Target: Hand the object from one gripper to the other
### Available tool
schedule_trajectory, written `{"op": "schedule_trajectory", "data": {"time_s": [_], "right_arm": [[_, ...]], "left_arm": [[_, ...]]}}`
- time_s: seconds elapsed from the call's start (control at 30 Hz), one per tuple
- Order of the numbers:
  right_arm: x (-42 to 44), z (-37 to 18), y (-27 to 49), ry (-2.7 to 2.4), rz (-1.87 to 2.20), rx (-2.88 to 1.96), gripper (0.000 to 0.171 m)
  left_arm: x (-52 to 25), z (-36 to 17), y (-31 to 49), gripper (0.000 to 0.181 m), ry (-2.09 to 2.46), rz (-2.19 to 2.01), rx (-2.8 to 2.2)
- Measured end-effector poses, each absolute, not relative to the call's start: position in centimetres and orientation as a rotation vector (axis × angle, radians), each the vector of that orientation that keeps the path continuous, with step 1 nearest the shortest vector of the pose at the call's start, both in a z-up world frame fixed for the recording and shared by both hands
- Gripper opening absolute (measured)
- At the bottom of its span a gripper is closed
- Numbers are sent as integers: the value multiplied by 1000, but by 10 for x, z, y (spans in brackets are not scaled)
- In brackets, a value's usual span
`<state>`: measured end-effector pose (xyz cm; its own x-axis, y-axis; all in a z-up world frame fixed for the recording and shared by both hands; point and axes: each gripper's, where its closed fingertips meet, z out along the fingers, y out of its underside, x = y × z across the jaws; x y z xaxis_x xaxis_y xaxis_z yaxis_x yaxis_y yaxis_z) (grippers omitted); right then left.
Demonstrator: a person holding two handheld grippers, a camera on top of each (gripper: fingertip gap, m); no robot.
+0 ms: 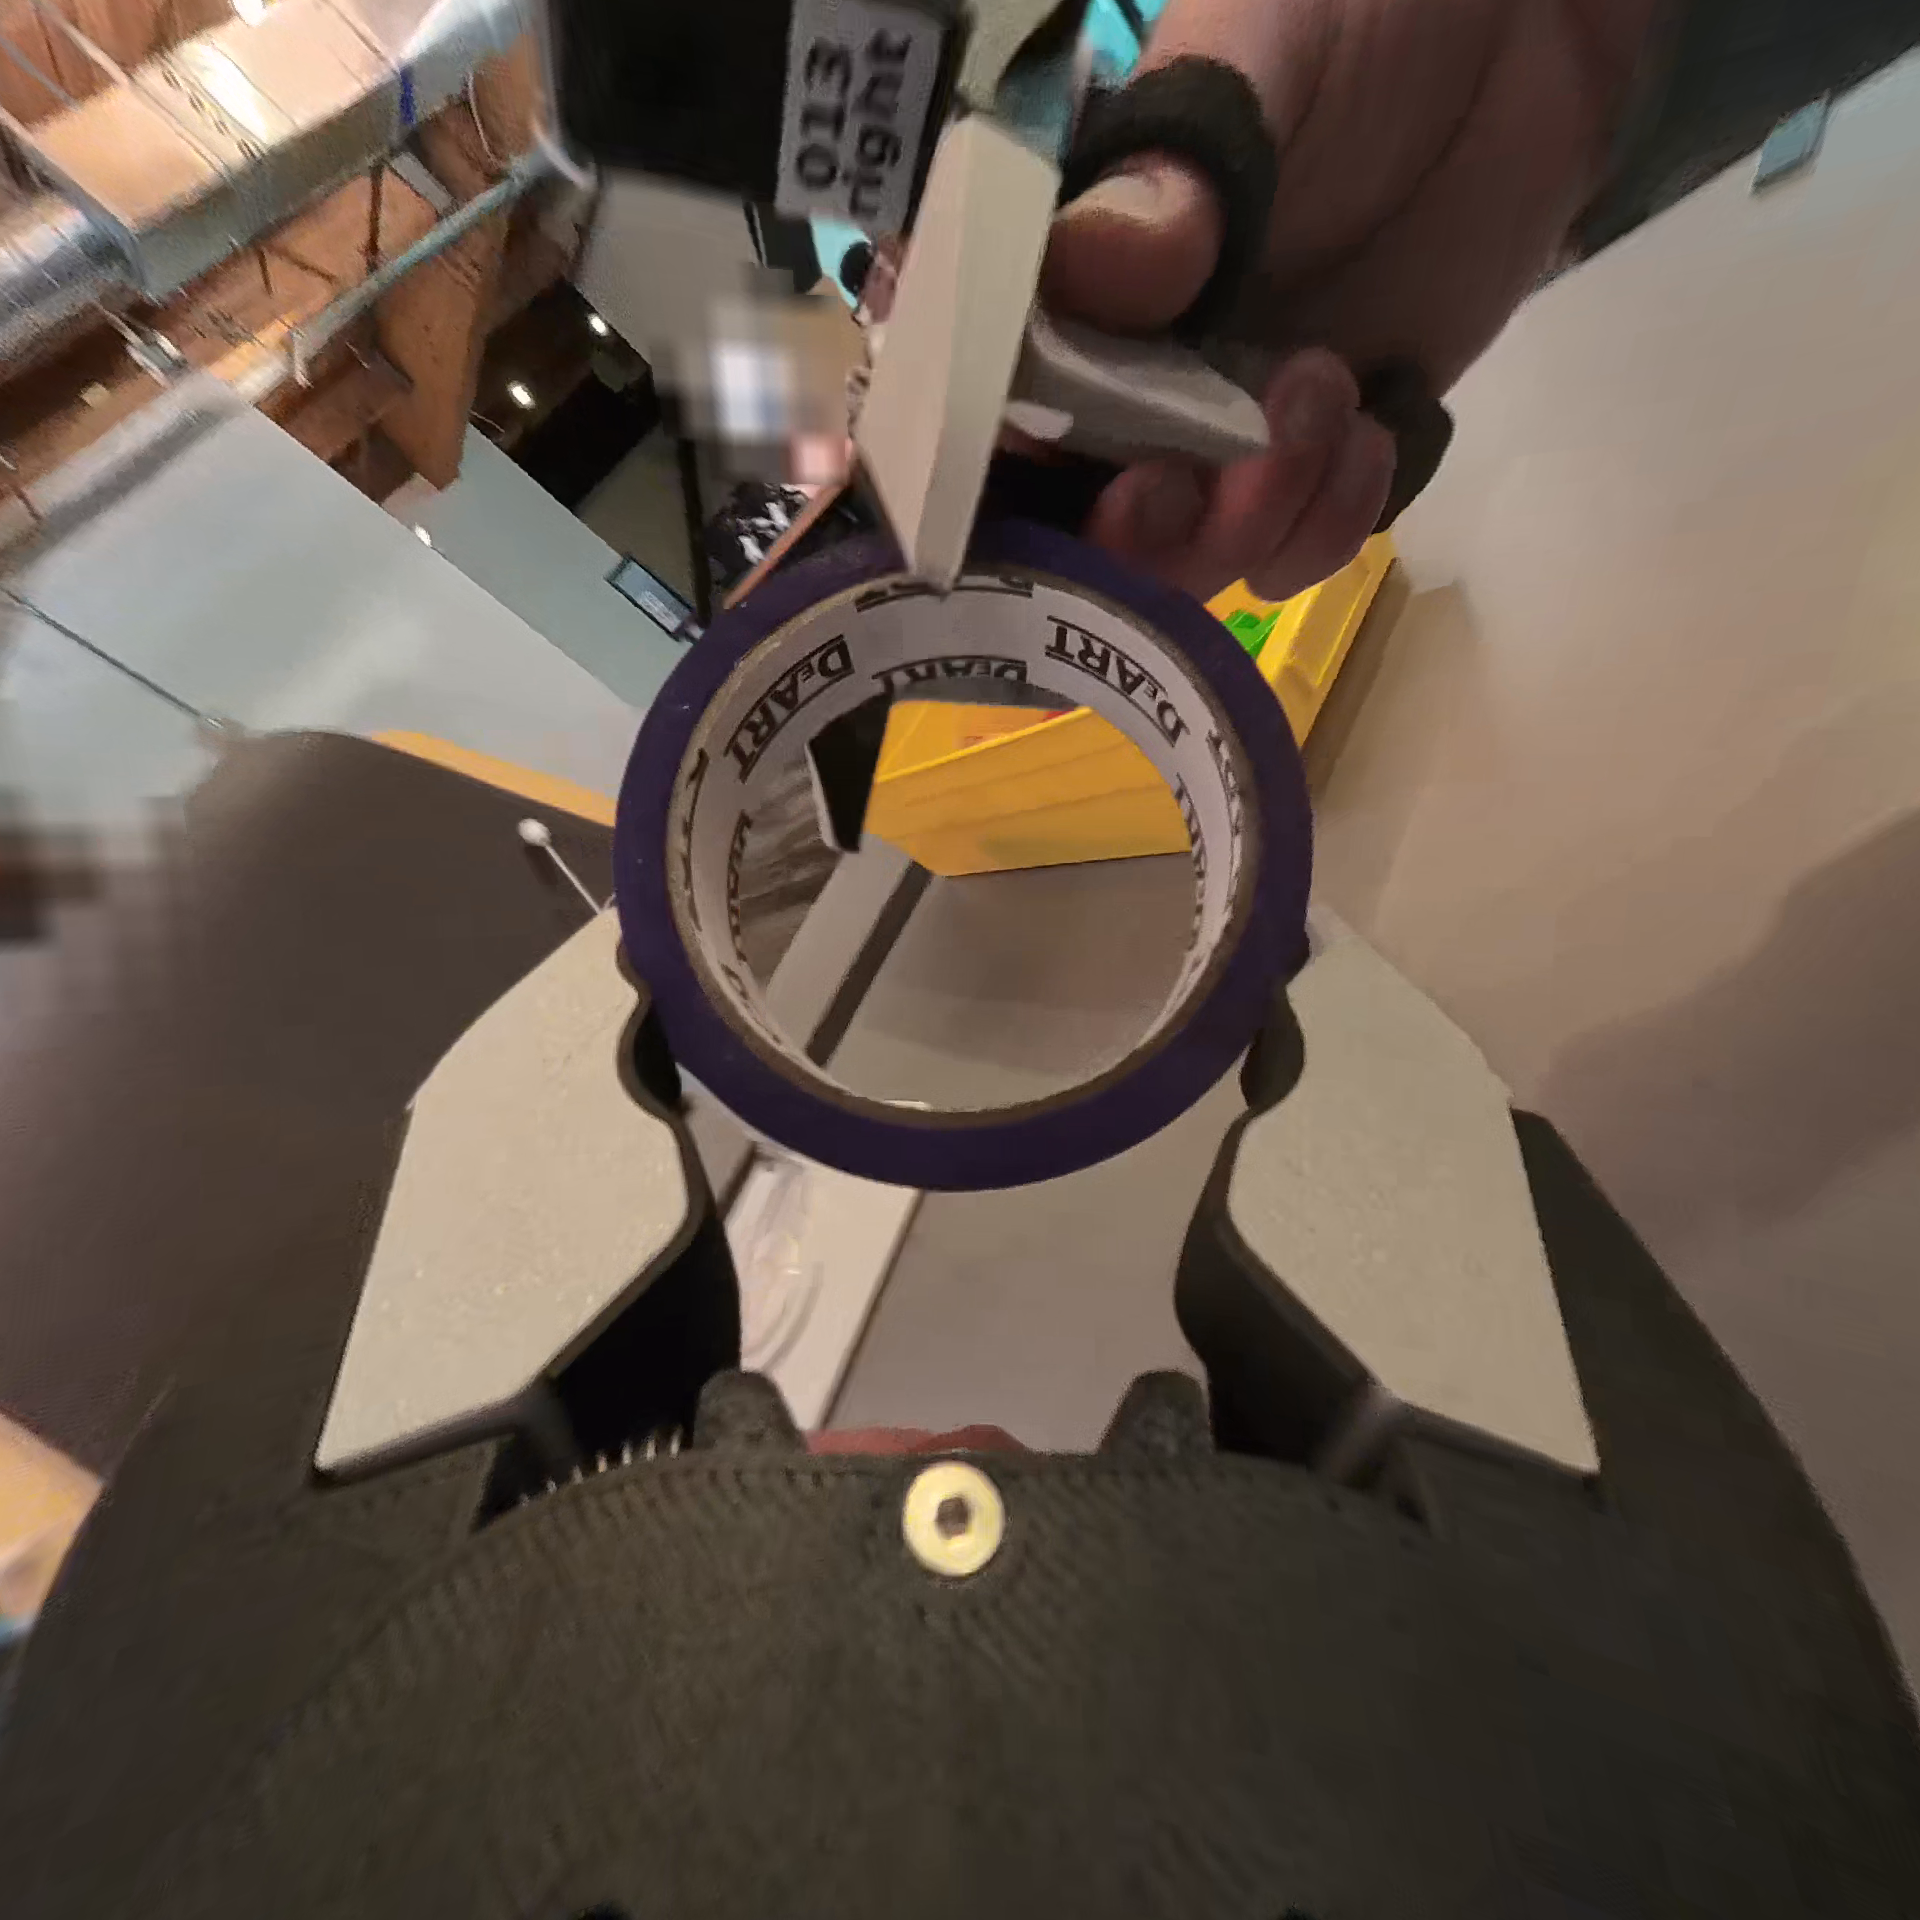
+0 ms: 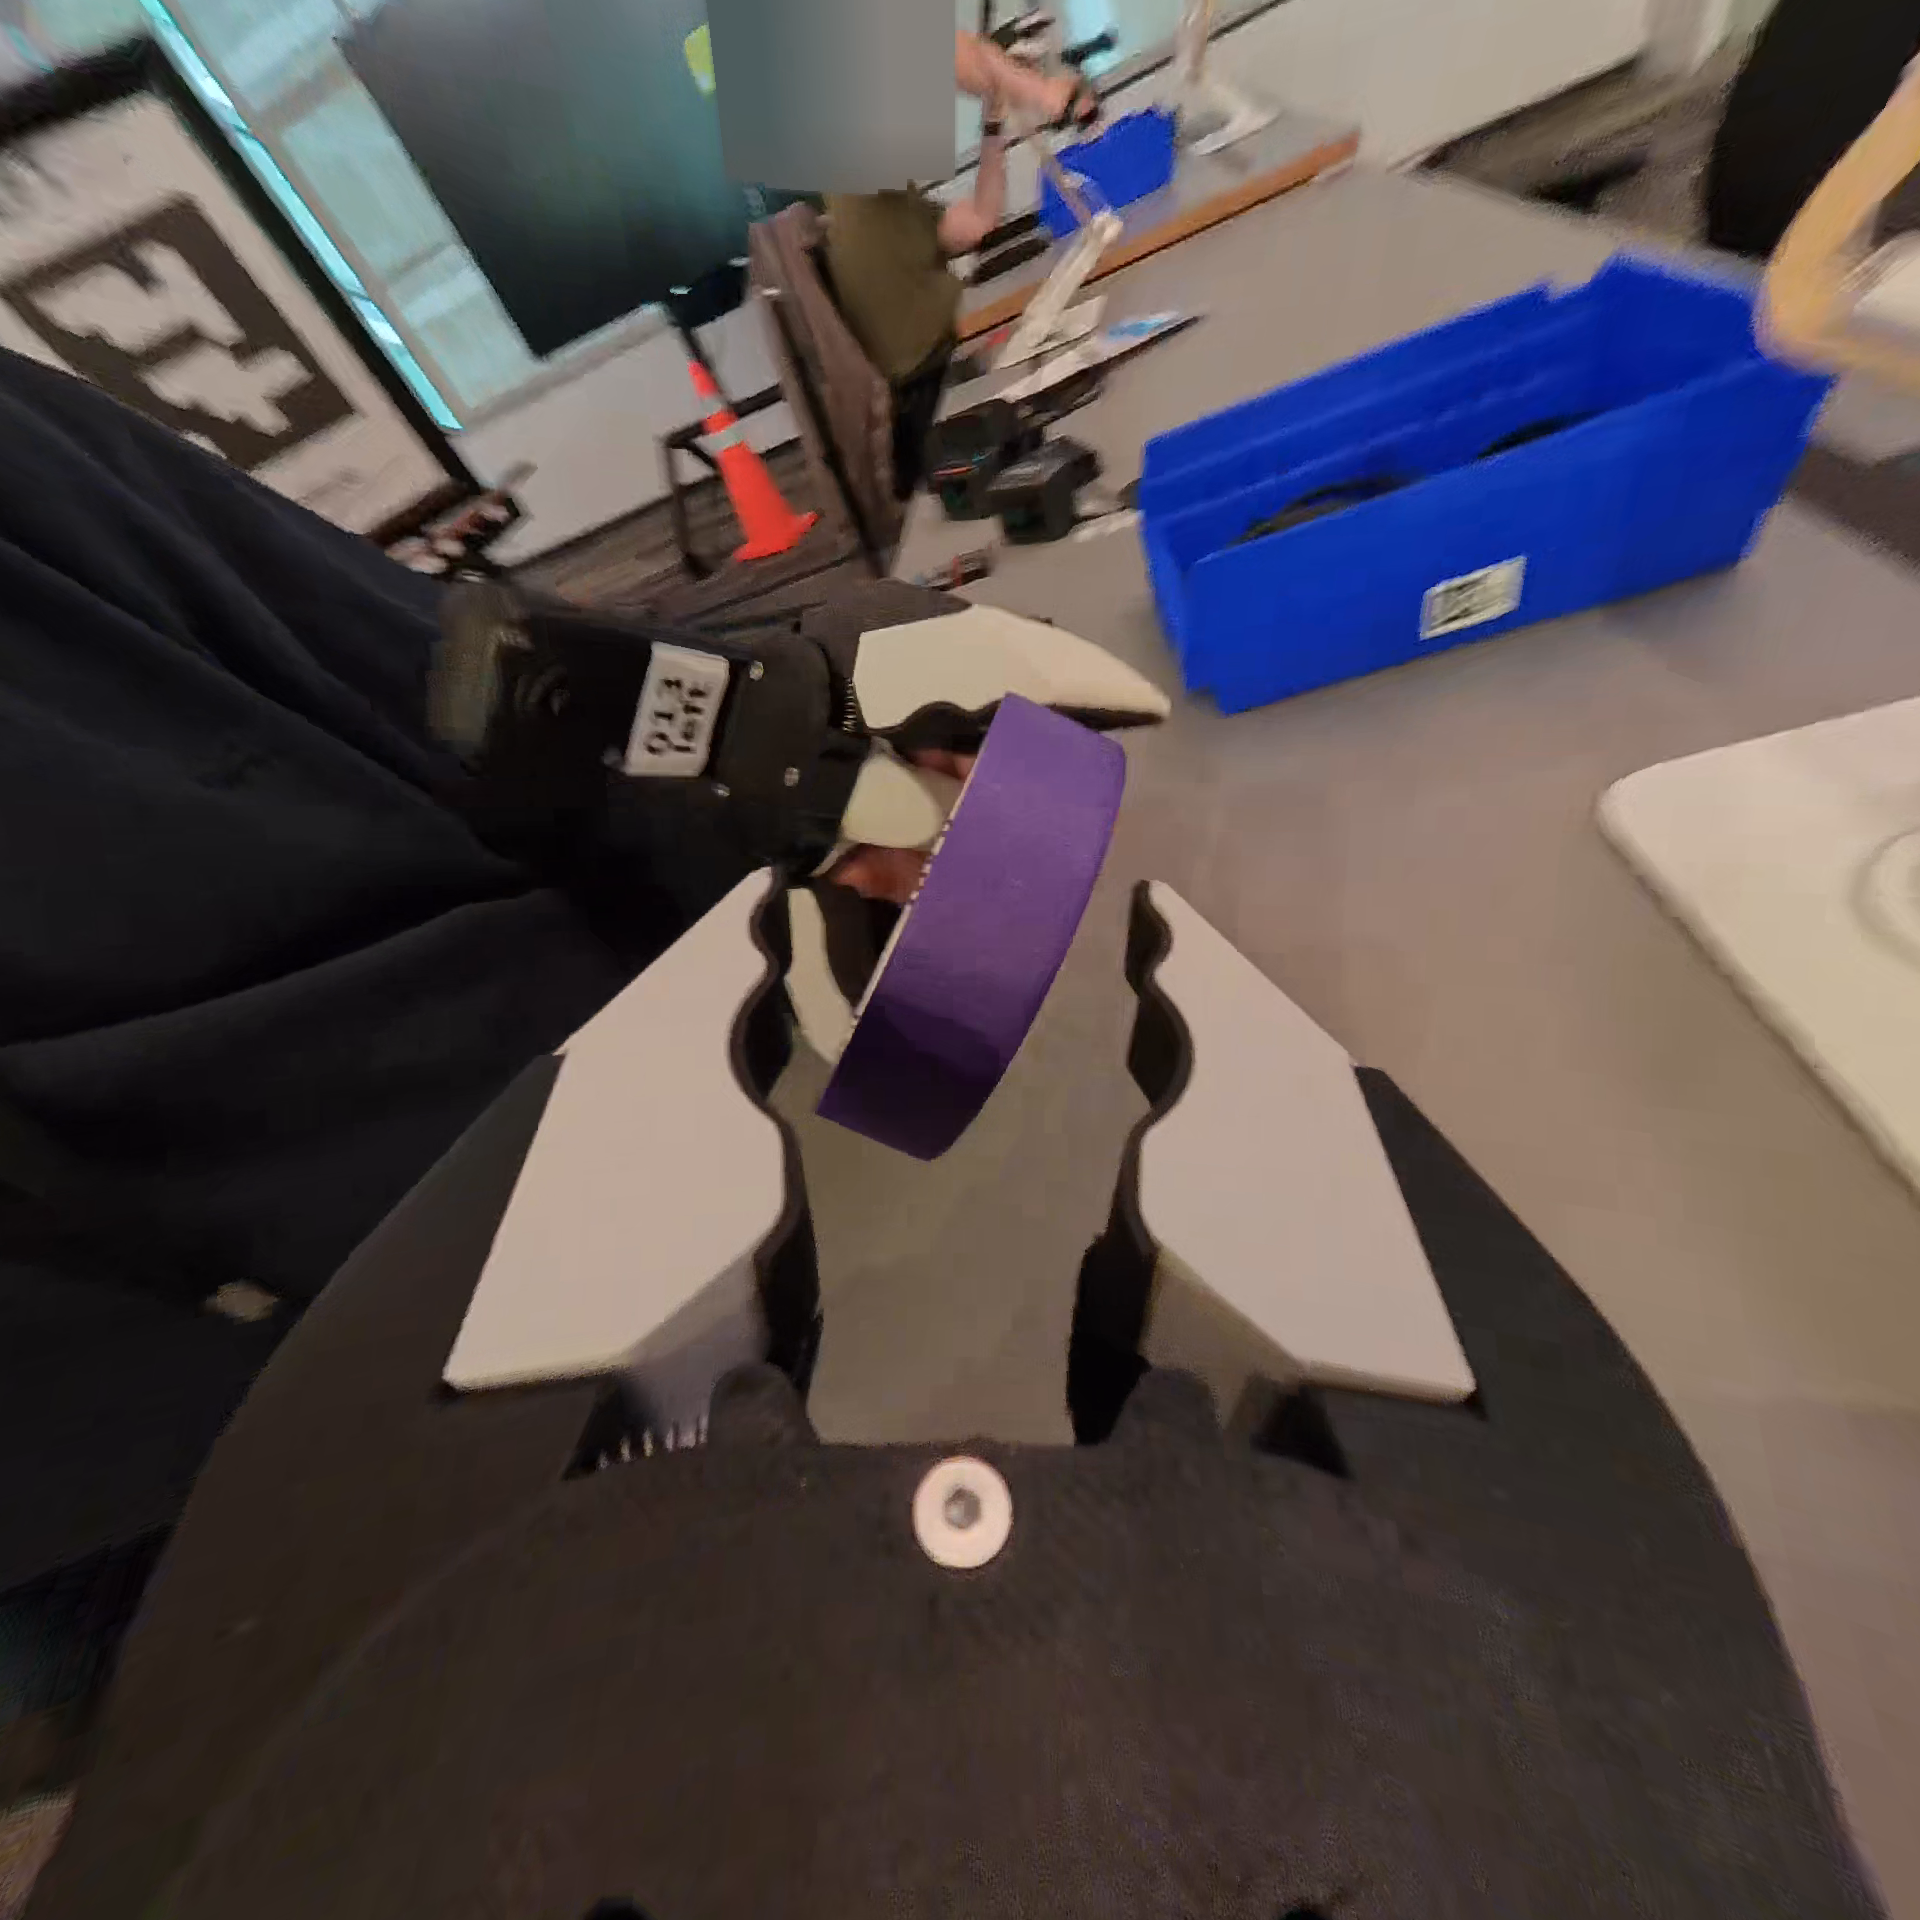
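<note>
**Purple tape roll being offered across for the handover**

The roll of purple tape (image 1: 961, 883) is being held in the air by the left gripper (image 1: 961, 997), its fingers closed against the roll's outer band on both sides. The right gripper (image 2: 956, 914) is being presented with its jaws spread wide and nothing gripped; the roll's lower rim is lying between its fingers (image 2: 644, 1174) without clear contact. In the left wrist view one right finger is seen reaching the roll's top edge, with another dark part showing through the hole.

For a clean handover, the right jaws are best being closed across the flat width of the band, squarely, clear of the left fingertips, and the left grip should be released only once the right hold is judged firm. Because the roll is tilted, a glancing pinch on its rim could let it twist out.

Open room is being offered by the grey table (image 2: 1351, 935) below. A blue bin (image 2: 1455, 520) is standing well apart, a white board (image 2: 1787, 894) is lying near the right edge, and a yellow bin (image 1: 1039, 790) is showing beyond the roll.
</note>
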<state>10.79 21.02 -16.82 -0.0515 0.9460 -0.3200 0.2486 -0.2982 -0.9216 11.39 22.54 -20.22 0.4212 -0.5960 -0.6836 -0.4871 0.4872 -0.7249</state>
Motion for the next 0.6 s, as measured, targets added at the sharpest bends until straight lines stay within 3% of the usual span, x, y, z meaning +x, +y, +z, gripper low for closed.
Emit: {"op": "schedule_trajectory", "data": {"time_s": [0.17,0.27,0.43,0.6], "right_arm": [[119,-155,223,-1360,894,-1375,91],[123,-156,220,-1446,595,-1250,97],[124,-163,214,-1578,85,-1033,87],[121,-163,207,-1593,-123,-918,72]], "left_arm": [[106,-200,232,108,1121,-450,-1356],[105,-197,233,108,1065,-673,-1440],[111,-200,223,108,1043,-1001,-1548],[115,-200,217,108,1015,-1182,-1593]]}}
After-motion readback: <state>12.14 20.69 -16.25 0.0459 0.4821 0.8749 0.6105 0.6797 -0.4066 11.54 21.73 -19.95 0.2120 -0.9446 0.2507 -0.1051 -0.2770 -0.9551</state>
